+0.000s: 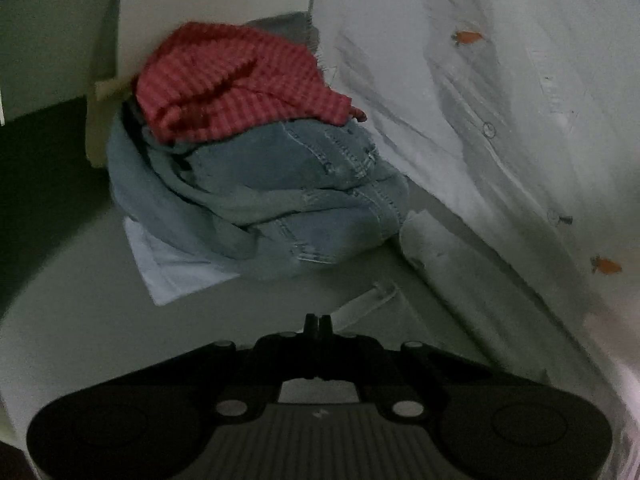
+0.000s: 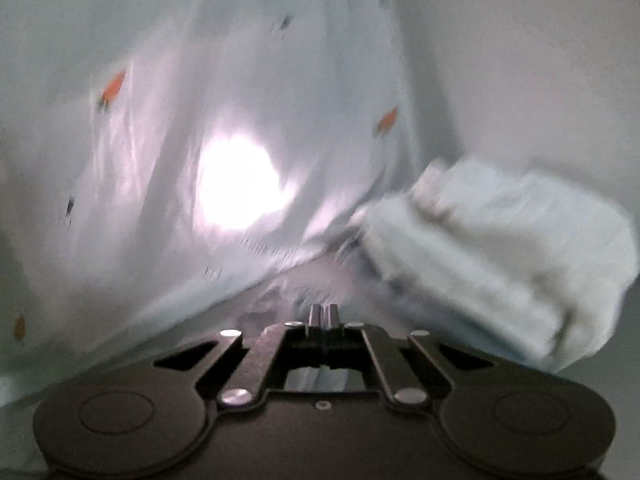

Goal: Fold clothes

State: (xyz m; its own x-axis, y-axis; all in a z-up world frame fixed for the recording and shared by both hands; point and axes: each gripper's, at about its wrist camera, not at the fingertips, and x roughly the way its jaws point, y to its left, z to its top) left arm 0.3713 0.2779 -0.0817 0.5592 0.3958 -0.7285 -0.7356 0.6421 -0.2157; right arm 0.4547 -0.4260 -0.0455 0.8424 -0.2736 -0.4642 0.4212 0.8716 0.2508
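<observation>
A pale table (image 1: 80, 320) meets a dark floor (image 1: 40, 184).

no legible text anywhere

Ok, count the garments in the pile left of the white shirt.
4 visible: red checked cloth on top, grey piece behind it, denim beneath, pale blue fabric at the bottom. More may be hidden.

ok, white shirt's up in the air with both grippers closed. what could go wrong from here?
1. The white carrot-print shirt hangs right beside the pile of jeans and red checked cloth; a swing could drag them off the stack.
2. The right gripper view is blurred and washed out by backlight, so its grip on the fabric can't be confirmed; it may slip.
3. A loose white bundle dangles by the right gripper and could fold in crooked.
</observation>
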